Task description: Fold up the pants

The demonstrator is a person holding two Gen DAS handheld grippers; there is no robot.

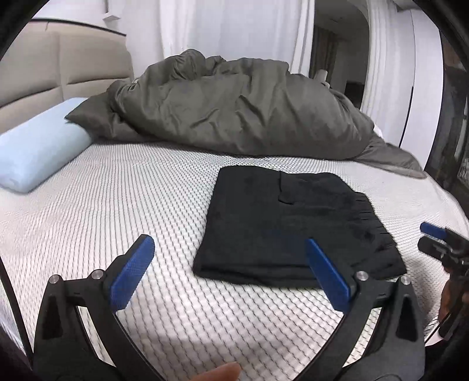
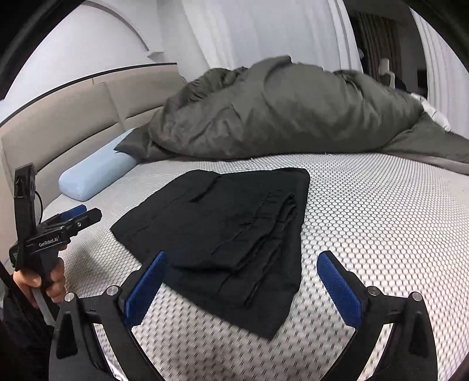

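Note:
Black pants (image 1: 281,222) lie folded into a flat rectangle on the white patterned mattress (image 1: 117,205). In the right wrist view the same pants (image 2: 222,231) show stacked layers along their right side. My left gripper (image 1: 230,249) hangs open above the near edge of the pants, nothing between its blue pads. My right gripper (image 2: 241,260) is open too, raised over the pants' near corner and apart from the cloth. The left gripper (image 2: 77,215) also shows at the left of the right wrist view, held by a hand. The right gripper's tip (image 1: 433,234) peeks in at the right edge.
A crumpled dark grey duvet (image 1: 240,108) fills the back of the bed. A light blue pillow (image 1: 38,152) lies at the left by the beige headboard (image 1: 58,67). White curtains (image 1: 228,26) hang behind. Bare mattress spreads left of the pants.

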